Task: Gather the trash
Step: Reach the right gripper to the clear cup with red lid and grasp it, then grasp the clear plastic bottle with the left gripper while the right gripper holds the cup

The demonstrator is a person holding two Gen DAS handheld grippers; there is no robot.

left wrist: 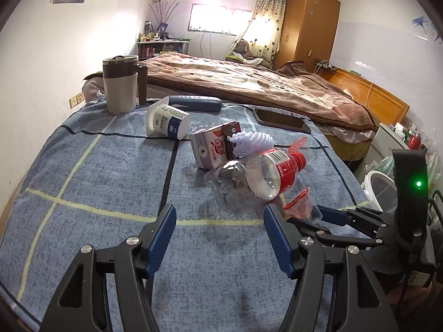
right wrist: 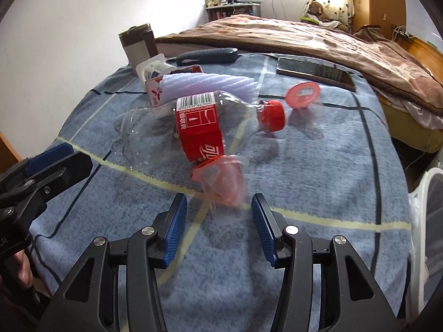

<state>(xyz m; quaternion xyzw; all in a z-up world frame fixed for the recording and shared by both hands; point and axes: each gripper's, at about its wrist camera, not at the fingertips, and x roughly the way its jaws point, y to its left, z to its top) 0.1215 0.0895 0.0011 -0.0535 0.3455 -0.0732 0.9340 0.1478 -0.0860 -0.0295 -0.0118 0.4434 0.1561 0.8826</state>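
Bedroom clutter framed the scene: a bed with a brown blanket ran along the back, and nearer the cameras a blue checked cloth covered the work surface. On that cloth lay the trash: a crushed clear cola bottle with a red label and cap, a small red-rimmed plastic cup tipped just in front of it, a drink carton, a toppled yoghurt pot and a ribbed white foam sleeve. A phone, a lidded mug and a dark case sat further back and did not look like rubbish.

The right gripper hung just short of the red-rimmed cup, its jaws parted with nothing between them. The left gripper stood wide apart over bare cloth, also holding nothing.

The step in hand looked like the approach to a first pick, with the cup as the likely target. The next move would call for advancing the right gripper until its pads straddled the cup, then closing gently, since the thin plastic would probably buckle or slip. A white bin at the right edge seemed the place to drop it.
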